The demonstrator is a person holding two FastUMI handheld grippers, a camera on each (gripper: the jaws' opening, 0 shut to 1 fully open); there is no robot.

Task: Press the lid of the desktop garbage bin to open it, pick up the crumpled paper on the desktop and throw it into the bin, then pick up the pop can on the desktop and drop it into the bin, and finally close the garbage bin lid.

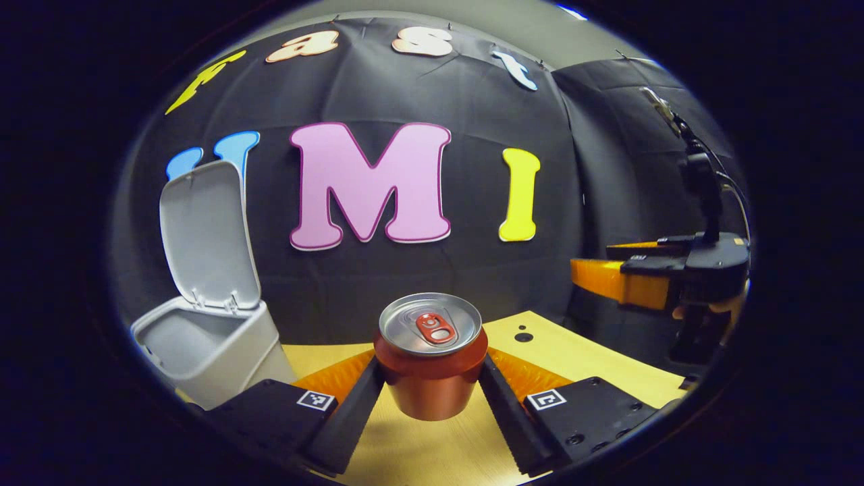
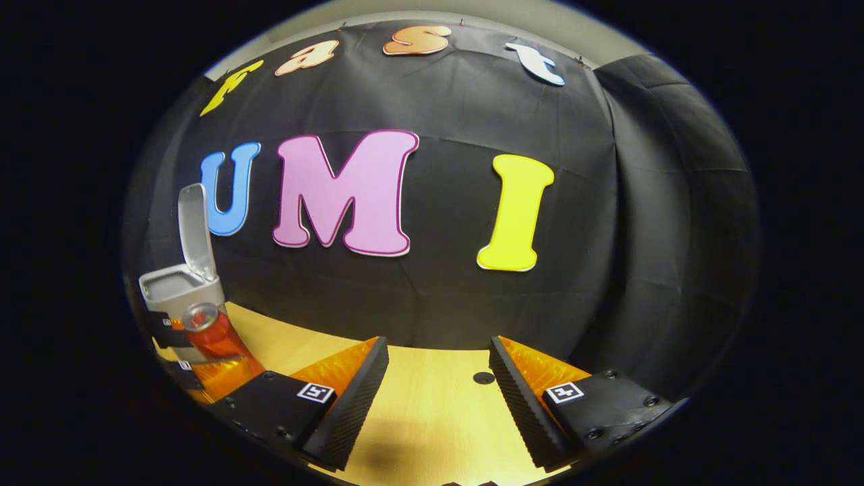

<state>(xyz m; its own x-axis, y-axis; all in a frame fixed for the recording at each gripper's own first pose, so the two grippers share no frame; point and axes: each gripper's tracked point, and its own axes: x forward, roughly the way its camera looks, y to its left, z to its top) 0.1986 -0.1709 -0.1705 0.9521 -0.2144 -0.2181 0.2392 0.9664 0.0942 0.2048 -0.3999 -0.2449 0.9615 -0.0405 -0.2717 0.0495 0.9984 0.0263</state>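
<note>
Left gripper view: the pop can (image 1: 430, 361) is being held between the two fingers of the left gripper (image 1: 432, 405), one finger pressed against each side of its red body. The can is being kept upright, its silver top and red pull tab turned toward the camera, and its base is being carried clear of the wooden desktop (image 1: 580, 354), with a shadow cast beneath it.

Ahead of the jaws and to their left, the desktop garbage bin (image 1: 223, 344) is being left open on the desktop, its grey lid (image 1: 206, 233) raised nearly upright at the back. What lies inside cannot be told from this angle. A small dark hole (image 1: 523, 337) is being shown in the desktop just beyond the jaws, to their right.

Far to the right of the jaws, the right gripper (image 1: 594, 278) is being held above the desktop edge, with part of a hand (image 1: 709, 312) seen below it.

Right gripper view: the right gripper's (image 2: 439, 388) jaws are being held wide apart, with nothing between them. Far to their left, the pop can (image 2: 214, 334) is being seen in the left gripper's (image 2: 202, 351) grasp, just in front of the open bin (image 2: 179, 290).
</note>
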